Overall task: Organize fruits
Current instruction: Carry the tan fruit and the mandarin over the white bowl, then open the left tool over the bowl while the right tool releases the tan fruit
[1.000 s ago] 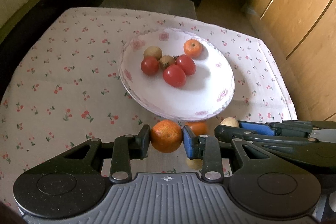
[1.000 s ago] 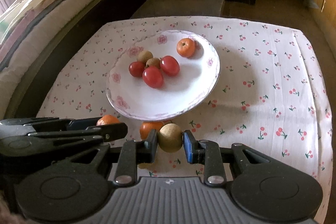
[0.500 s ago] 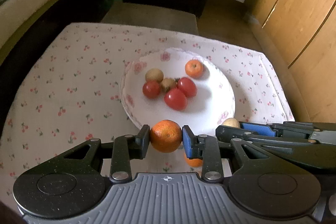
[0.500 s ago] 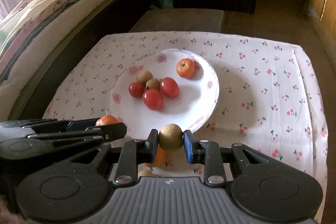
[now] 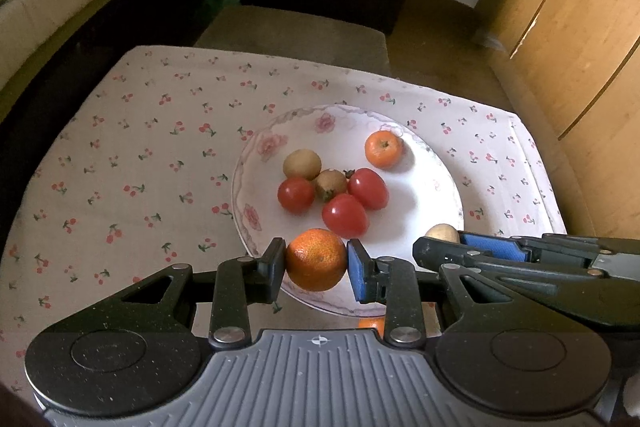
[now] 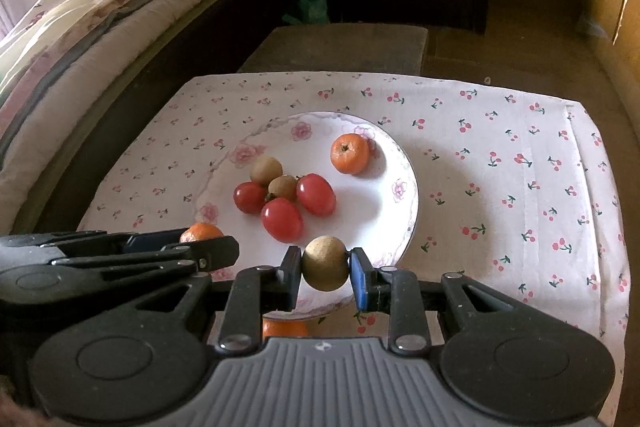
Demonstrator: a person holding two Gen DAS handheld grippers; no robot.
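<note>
Orange citrus [image 5: 316,259] is clamped in the left gripper [image 5: 316,265]; the right gripper [image 6: 325,269] is closed on a brown fruit [image 6: 325,263]. Both hang over the near rim of the plate [image 5: 424,203], which already carries three tomatoes, two brown fruits and a small orange [image 5: 383,149]. Step looks like carry-to-plate, mid-transport. Next: lower over bare porcelain right of the tomato cluster, then release low so nothing rolls. One more orange [image 6: 285,329] sits on the cloth below the rim.
</note>
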